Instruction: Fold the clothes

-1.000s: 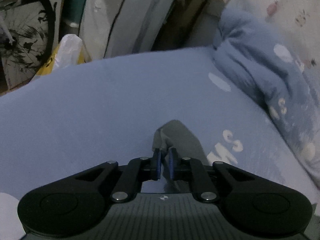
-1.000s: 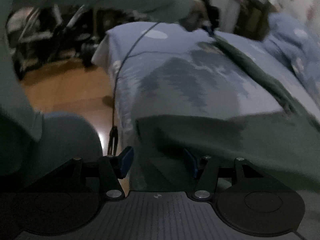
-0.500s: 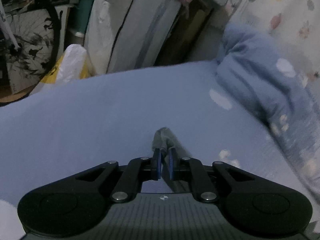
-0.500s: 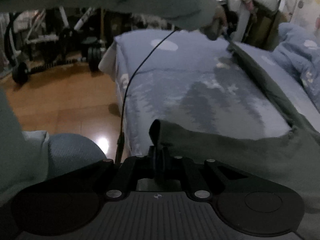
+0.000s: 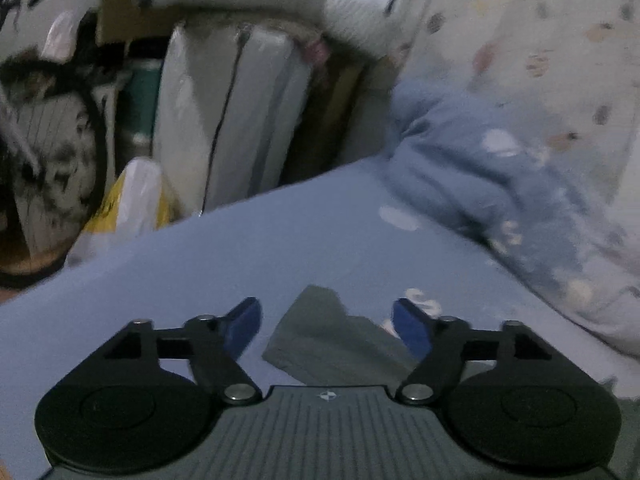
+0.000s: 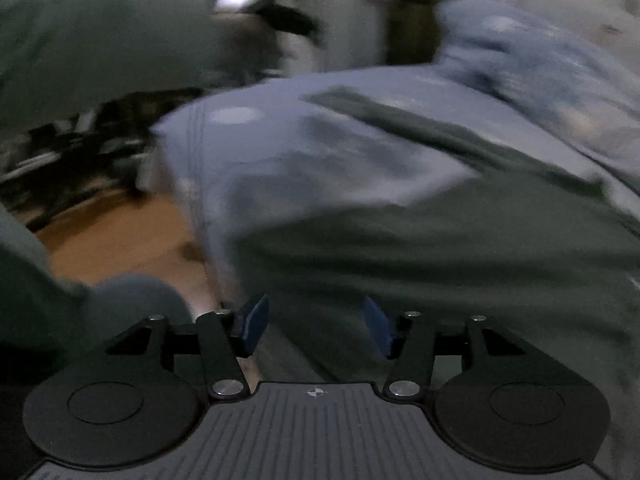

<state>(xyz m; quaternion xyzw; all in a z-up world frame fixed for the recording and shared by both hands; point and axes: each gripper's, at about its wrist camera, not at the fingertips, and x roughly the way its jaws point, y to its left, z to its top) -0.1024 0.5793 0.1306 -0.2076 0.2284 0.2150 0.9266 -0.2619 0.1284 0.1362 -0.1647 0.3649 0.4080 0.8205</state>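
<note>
A dark grey-green garment lies spread on a blue bed sheet [image 5: 240, 248]. In the left wrist view one corner of it [image 5: 328, 336] lies on the sheet between the blue pads of my left gripper [image 5: 328, 320], which is open and holds nothing. In the right wrist view, which is blurred, the garment's wide body [image 6: 460, 256] fills the right half and runs back as a long strip. My right gripper [image 6: 316, 324] is open just above the garment's near edge and holds nothing.
A rumpled blue duvet [image 5: 500, 200] lies along the bed's right side under a patterned curtain [image 5: 540, 40]. Past the bed's far edge stand a wrapped mattress [image 5: 224, 120], a yellow and white bag [image 5: 128, 200] and a bicycle wheel [image 5: 48, 160]. Wooden floor [image 6: 120, 232] lies left of the bed.
Both grippers were shut on garment corners half a second ago; both have opened and let go. The left corner now lies flat on the sheet.
</note>
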